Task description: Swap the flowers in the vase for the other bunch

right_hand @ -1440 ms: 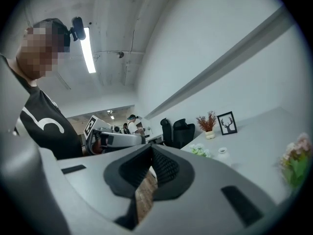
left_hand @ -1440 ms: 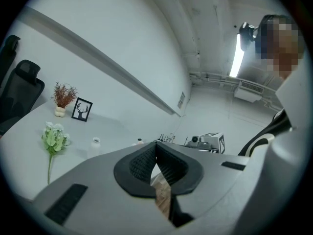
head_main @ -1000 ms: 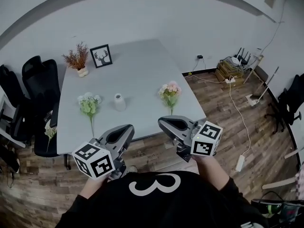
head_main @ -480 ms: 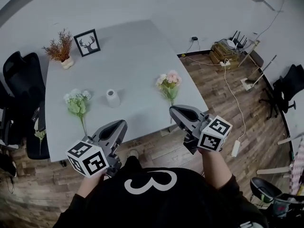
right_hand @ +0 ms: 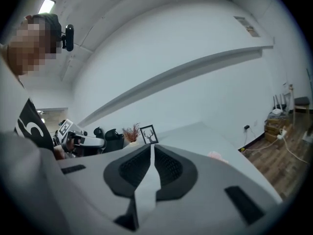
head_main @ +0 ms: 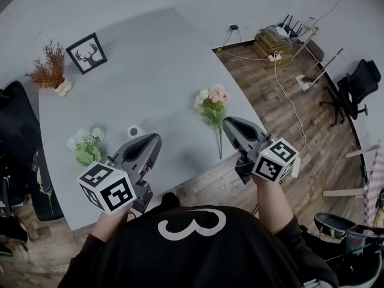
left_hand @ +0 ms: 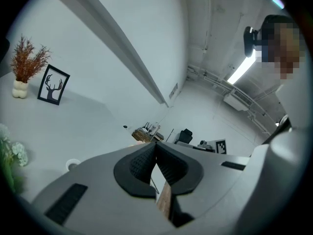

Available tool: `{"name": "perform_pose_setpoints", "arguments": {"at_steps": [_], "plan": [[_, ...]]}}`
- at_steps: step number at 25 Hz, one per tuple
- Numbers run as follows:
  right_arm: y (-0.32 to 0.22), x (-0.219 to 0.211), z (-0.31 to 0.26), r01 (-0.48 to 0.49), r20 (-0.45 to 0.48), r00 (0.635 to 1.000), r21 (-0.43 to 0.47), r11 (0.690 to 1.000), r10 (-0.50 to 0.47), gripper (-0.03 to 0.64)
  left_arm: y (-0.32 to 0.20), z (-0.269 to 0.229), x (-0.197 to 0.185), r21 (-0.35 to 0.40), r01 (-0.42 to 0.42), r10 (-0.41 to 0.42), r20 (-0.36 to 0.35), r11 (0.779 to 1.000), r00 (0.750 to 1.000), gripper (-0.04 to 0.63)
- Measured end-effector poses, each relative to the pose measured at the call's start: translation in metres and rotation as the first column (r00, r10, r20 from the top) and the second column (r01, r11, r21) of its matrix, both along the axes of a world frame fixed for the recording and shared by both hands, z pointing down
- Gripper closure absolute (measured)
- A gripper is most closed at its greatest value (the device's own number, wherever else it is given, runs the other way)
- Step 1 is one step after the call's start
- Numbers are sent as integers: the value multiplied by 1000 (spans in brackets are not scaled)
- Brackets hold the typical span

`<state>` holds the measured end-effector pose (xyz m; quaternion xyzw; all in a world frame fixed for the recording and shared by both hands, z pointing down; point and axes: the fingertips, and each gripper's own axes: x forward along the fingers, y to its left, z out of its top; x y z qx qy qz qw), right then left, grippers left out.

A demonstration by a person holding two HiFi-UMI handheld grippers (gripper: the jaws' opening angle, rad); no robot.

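Status: the swap is half done at best. Positions are given relative to the white vase (head_main: 133, 131).

- Grey table (head_main: 150, 71): carries everything. The vase stands near its front edge.
- Left gripper (head_main: 154, 141): just right of the vase and a bit nearer the person. Its jaws are closed tip to tip with nothing between them.
- Right gripper (head_main: 230, 123): well right of the vase, tip close beside the stem of the pink bunch (head_main: 212, 102). Jaws are pressed together and it's empty too.
- Pink bunch: lies flat on the table well right of the vase, stem running toward the front edge.
- Green-and-white bunch (head_main: 86, 150): lies flat left of the vase, slightly nearer the person, partly hidden by the left gripper's marker cube.
- Framed deer print (head_main: 87, 53) and dried plant (head_main: 51, 71): far behind the vase toward the back-left corner. Not part of the job.
- Vase: upright. From above the mouth shows as an open ring, with no stems in it as far as I can tell.

My read: nothing is left to take out. What remains is to grab one bunch by the stem and stand it in the vase. I can't tell from here which bunch is "the other" one. With both grippers empty, that step hasn't begun.
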<state>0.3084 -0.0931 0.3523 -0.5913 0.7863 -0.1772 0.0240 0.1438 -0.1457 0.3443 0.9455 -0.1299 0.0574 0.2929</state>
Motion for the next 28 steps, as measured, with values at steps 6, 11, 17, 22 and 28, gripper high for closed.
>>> {"name": "perform_pose_setpoints", "arguments": {"at_steps": [6,11,17,22,28], "plan": [[-34,35,21,-134,-50,990,-72,988,131,463,-40,15,5,-42,-2,3,12,999,1000,584],[-59,61,68,-213,-178,969,-228,950,174,345,-57,29,8,-88,-10,11,12,996,1000,584],[-74,85,130,-288,-282,942,-407,867,181,311,-74,36,6,-88,-4,5,15,996,1000,584],[-84,98,161,-318,-303,936,-505,802,181,311,-84,44,2,-103,10,-8,21,995,1000,584],[-91,109,193,-328,-281,940,-595,734,192,311,-93,47,-3,-109,30,-27,22,994,999,584]]}}
